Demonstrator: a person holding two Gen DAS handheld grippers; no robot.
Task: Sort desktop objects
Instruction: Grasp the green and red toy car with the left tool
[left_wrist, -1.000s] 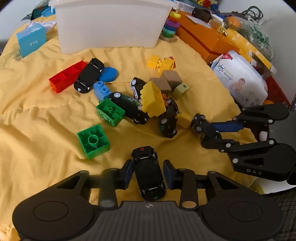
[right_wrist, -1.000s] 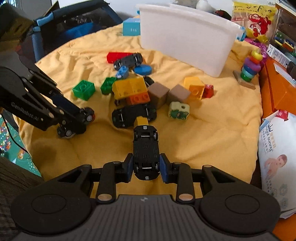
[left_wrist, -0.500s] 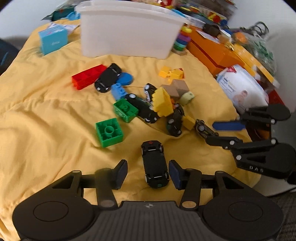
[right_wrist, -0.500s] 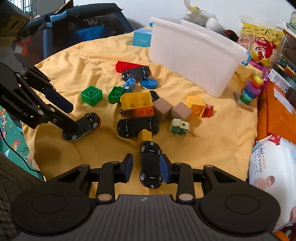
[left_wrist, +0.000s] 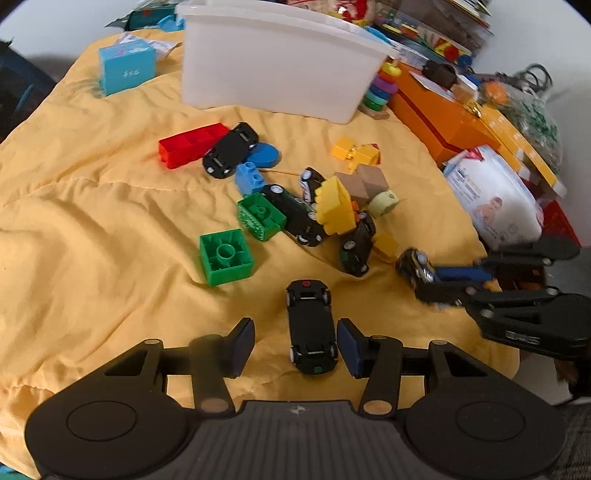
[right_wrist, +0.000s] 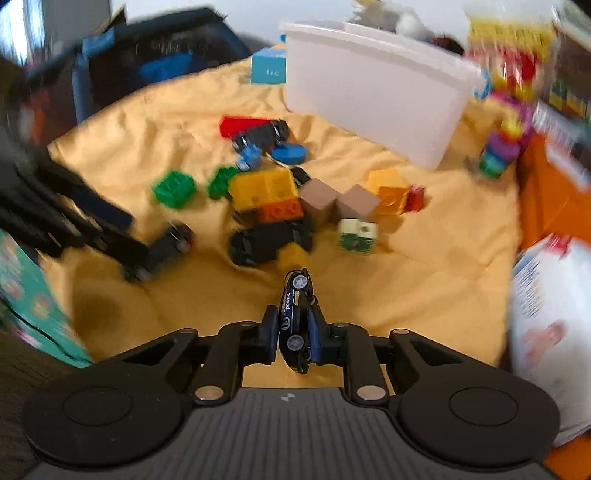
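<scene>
Gripping a dark toy car (right_wrist: 295, 319) turned on its side, the right gripper (right_wrist: 294, 334) had its jaws nearly together, pads pressing the car's roof and underside at the lower centre of the right wrist view. The left gripper (left_wrist: 295, 345) stood with its jaws wide apart at the bottom of the left wrist view; a black toy car (left_wrist: 311, 326) lay on the yellow cloth (left_wrist: 92, 240) between the pads, close beside the right-hand pad, though contact could not be told, and clear of the other. Above it, mid-frame, sat a loose heap of blocks and cars: a green brick (left_wrist: 226, 256), a yellow brick (left_wrist: 335, 211), a red brick (left_wrist: 192, 144) and a blue disc (left_wrist: 264, 156). A white bin (left_wrist: 277, 61) stood at the top centre, empty side facing the camera, with a blue box (left_wrist: 126, 69) to its left.
</scene>
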